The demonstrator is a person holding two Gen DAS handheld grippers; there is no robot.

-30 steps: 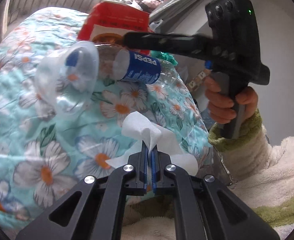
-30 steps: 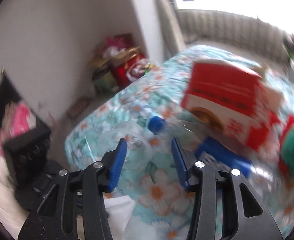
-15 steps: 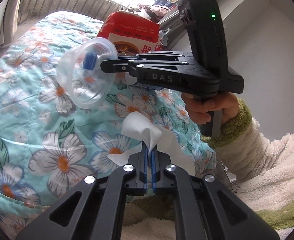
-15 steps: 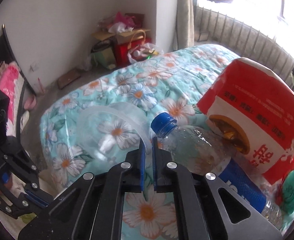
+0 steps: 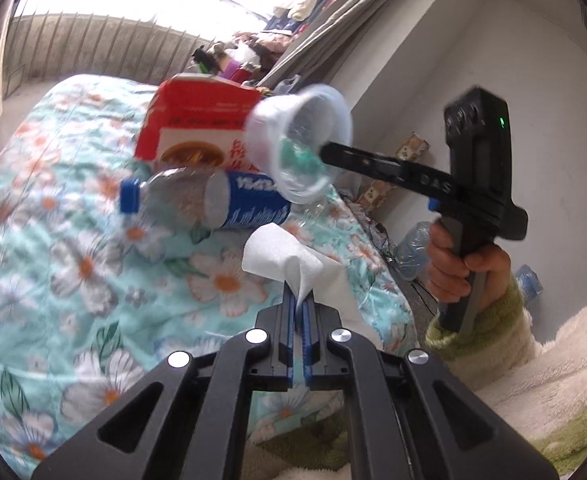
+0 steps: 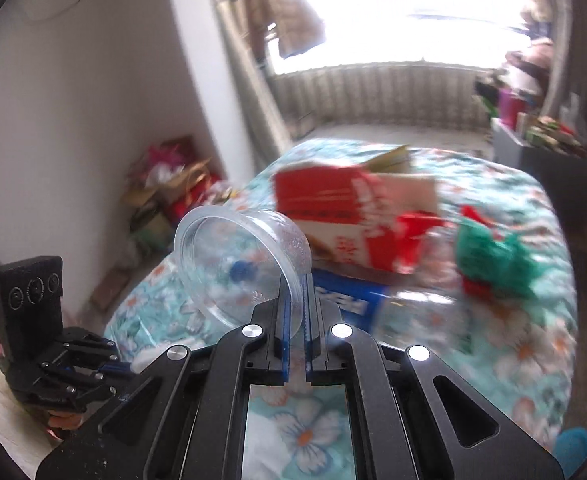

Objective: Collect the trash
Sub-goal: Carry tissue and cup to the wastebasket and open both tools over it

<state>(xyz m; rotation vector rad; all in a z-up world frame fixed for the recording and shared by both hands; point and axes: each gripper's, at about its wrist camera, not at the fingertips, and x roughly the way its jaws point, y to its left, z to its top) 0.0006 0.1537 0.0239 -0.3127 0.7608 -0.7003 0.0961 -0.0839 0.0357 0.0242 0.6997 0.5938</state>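
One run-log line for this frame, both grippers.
left gripper: shut on white tissue | right gripper: shut on clear plastic cup rim, lifted | left on bed: bottle, red carton

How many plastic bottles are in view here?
3. A blue-labelled bottle lies on the flowered bed in front of the red carton. Two more, a clear one and a blurrier one, lie on the floor by the wall. Others may be hidden.

Clear glossy plastic cup (image 6: 242, 264), soft white paper tissue (image 5: 289, 266), quilted cloth bedspread (image 5: 73, 264).
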